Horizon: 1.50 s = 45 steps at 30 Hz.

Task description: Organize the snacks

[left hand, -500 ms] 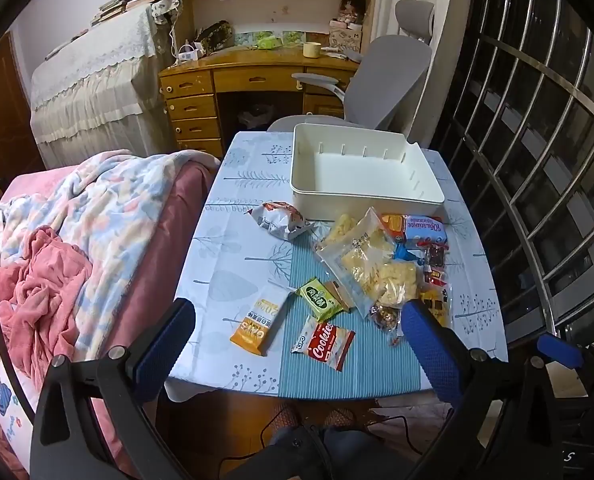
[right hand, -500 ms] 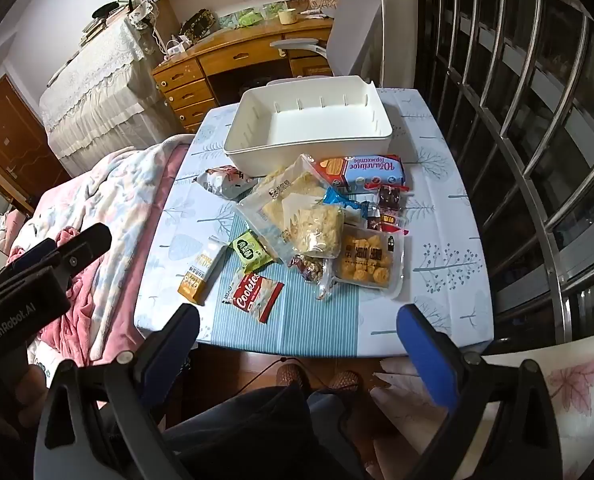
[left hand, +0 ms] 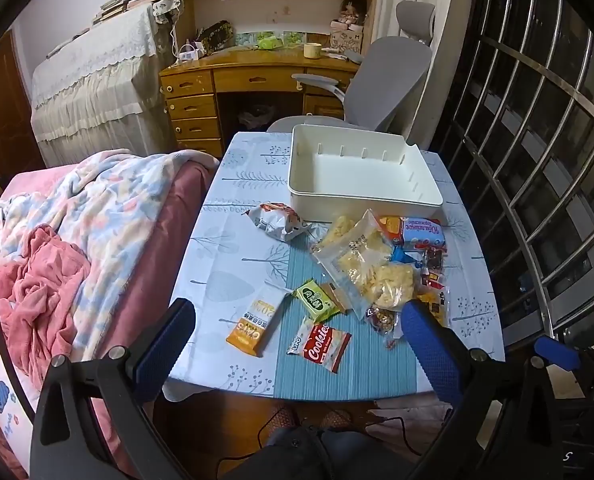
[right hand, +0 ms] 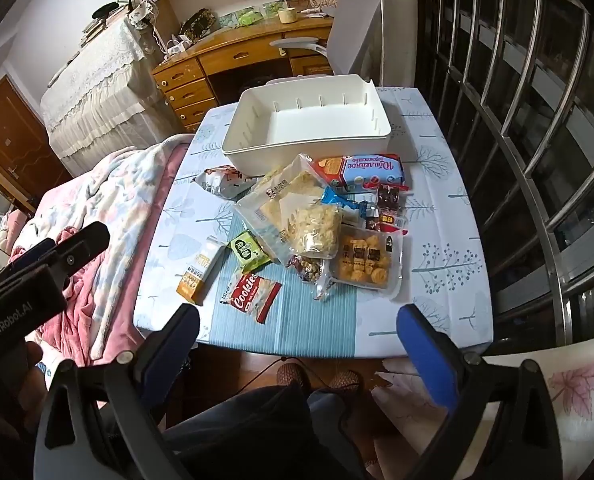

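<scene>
Table [right hand: 437, 184], tree-print cloth: white bin [right hand: 309, 148] at back, snack packets [right hand: 309, 224] heaped before it.

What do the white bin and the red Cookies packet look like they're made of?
White bin: apparently rigid matte plastic, judging by its smooth moulded walls with divider slots. Cookies packet: probably thin glossy plastic film, since it shows printed lettering, a crimped end and light wrinkles.

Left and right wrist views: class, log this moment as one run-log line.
left gripper: open, empty | right gripper: open, empty | white bin: empty | snacks: on table, none binned | Cookies pack: nearest
</scene>
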Motion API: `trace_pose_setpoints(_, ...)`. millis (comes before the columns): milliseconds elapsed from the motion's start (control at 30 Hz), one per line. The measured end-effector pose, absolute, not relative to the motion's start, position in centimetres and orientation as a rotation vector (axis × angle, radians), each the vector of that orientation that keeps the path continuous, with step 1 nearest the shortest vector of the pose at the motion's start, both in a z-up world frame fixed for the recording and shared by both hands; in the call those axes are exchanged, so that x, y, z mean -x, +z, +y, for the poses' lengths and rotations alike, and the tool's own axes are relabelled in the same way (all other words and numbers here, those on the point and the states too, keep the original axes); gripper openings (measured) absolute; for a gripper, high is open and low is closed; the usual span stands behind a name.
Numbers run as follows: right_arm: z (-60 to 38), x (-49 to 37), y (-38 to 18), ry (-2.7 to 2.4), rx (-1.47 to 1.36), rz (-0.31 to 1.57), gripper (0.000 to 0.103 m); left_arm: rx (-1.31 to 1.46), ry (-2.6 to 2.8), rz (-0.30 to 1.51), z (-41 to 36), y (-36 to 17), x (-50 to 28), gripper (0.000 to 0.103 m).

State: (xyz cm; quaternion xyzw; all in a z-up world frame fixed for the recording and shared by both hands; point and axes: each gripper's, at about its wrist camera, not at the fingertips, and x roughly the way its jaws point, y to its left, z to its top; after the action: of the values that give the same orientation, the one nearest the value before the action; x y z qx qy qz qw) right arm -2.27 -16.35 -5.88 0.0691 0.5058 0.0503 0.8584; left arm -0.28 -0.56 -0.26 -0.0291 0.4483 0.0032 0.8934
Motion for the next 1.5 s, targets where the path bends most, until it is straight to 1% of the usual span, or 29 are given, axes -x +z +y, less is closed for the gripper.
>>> trace_pose_setpoints(367, -17.4, 1.8, -6.3, 0.112, -0.142, 1.066, 0.100, 0.061, 0.010, 0.938, -0.2, -0.5, 0.2, 0.102)
trace_pose_setpoints(633, -18.8, 1.2, -7.0, 0.123, -0.132, 1.080, 0.100, 0.044, 0.067, 0.973, -2.9, -0.8, -0.1, 0.102)
trace_pose_setpoints(1033, -21.6, -0.6, -8.1, 0.175, -0.144, 1.090, 0.100, 0.073, 0.136, 1.029, -4.4, -1.9, 0.1, 0.102)
trace_pose_setpoints(1500, -23.5, -2.7, -7.9, 0.190, -0.171, 1.070, 0.100, 0.093, 0.160, 1.012, -4.9, -1.2, -1.3, 0.102)
